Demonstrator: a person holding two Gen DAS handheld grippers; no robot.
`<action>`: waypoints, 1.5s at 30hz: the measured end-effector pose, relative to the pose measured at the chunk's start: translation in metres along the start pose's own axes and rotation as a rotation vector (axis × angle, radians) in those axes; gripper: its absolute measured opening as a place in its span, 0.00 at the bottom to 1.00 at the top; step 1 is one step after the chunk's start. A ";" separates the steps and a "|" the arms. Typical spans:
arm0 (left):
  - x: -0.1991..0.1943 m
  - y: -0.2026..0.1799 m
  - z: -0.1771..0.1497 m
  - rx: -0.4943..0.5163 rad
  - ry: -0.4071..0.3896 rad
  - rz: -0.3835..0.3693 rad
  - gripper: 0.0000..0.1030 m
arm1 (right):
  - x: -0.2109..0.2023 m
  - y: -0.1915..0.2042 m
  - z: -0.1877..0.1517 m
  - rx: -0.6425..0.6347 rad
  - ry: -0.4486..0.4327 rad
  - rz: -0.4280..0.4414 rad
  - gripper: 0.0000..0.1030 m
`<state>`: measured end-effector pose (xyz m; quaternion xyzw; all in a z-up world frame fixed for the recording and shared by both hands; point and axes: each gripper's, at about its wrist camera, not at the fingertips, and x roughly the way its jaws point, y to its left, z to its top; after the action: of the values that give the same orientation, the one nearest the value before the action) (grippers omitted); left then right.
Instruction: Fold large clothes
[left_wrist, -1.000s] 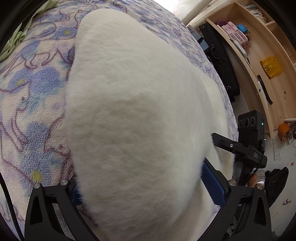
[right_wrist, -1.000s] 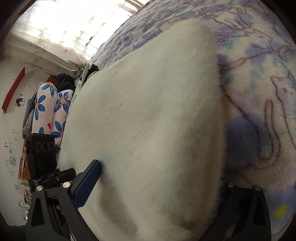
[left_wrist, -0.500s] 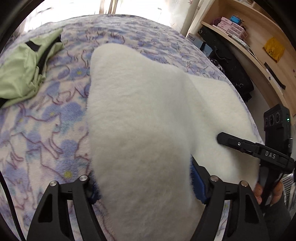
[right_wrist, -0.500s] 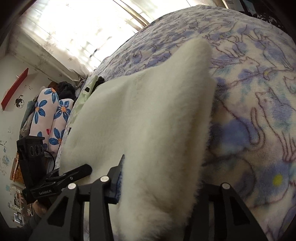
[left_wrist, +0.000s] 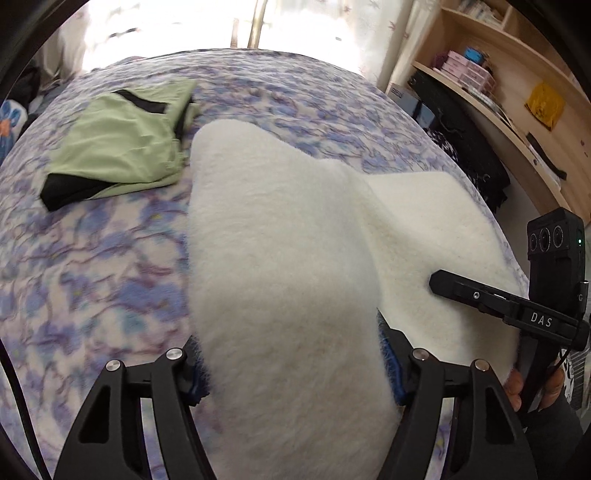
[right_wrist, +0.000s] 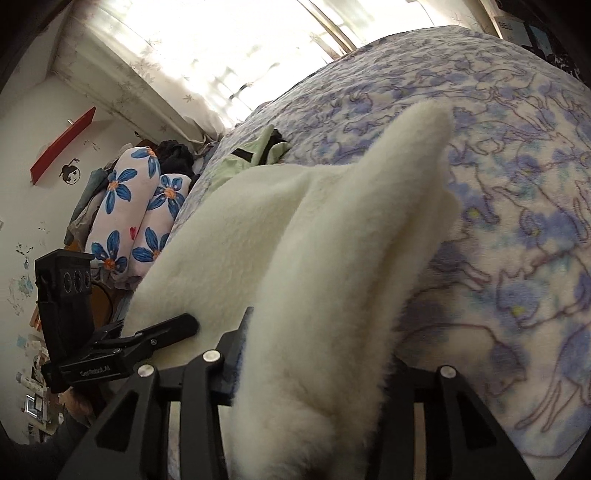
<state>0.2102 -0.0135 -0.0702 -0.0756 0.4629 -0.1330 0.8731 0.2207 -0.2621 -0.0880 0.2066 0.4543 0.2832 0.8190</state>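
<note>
- Left tongs closing, pinching my white fleece, frame centre.
- Right tongs clamp its other bunched edge.
- Fleece drapes onto bed; green jacket upper left.

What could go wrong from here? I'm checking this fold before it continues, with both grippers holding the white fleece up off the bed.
1. The left gripper is closing on a thick bunch of white fleece; bulky pile could slip from its pads.
2. The right gripper holds a different thickness, so the fold may land crooked.
3. The green garment lies close beside the fleece and could be covered or dragged.
</note>
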 end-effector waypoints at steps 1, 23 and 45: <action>-0.011 0.012 0.000 -0.013 -0.007 0.005 0.67 | 0.006 0.012 0.003 -0.009 0.001 0.014 0.40; -0.046 0.308 0.228 -0.006 -0.227 0.098 0.68 | 0.220 0.145 0.226 -0.126 -0.129 0.128 0.40; 0.027 0.393 0.232 -0.090 -0.225 0.274 0.64 | 0.258 0.094 0.235 -0.191 -0.060 -0.187 0.60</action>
<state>0.4810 0.3548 -0.0618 -0.0655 0.3736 0.0172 0.9251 0.5069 -0.0428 -0.0760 0.0926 0.4178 0.2413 0.8710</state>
